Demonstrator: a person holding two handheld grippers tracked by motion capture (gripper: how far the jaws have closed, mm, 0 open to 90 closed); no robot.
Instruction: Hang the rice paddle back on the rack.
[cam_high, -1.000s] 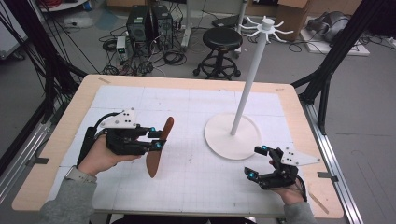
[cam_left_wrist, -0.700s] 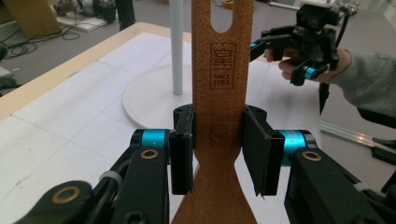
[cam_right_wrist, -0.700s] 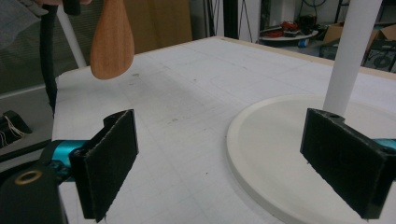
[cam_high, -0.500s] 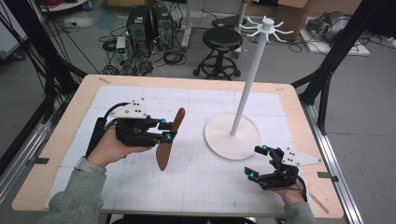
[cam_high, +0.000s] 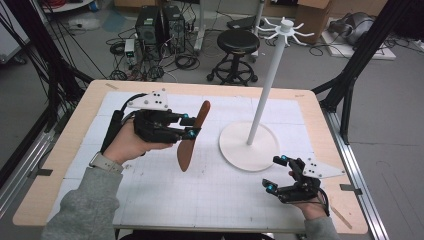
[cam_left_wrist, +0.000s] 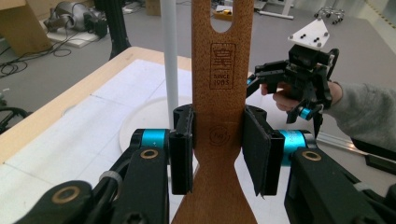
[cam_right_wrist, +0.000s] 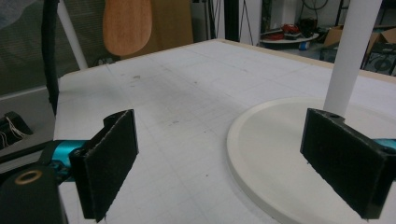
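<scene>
over on the left side of the table (cam_high: 65, 165), left gripper (cam_high: 192, 126) clamped on a wooden spatula (cam_high: 192, 137), lifted clear off the gridded mat (cam_high: 150, 195). pads squeezing the narrow neck just above where the blade flares out, which makes sense since that's the slimmest spot to grab without slipping. handle end tilted up and toward the stand, blade hanging down over the mat, not touching anything. in the left gripper view, same spatula (cam_left_wrist: 219, 107) standing straight up between the jaws, with a hanging hole at the top of the handle, so probably held this way to get that hole onto a hook.

moving to the middle, white hook stand (cam_high: 267, 80) with a round base (cam_high: 240, 150) sitting on the mat, thin pole going up to a ring of little hooks (cam_high: 286, 30) at the top. nothing hanging on it yet. spatula near the pole but well apart from the hooks, lots of height left to go.

over on the right, right gripper (cam_high: 278, 174) resting low near the table edge, just beside the stand's base, jaws wide apart with nothing in them. looks parked there, maybe ready to steady the base if the stand wobbles.
</scene>
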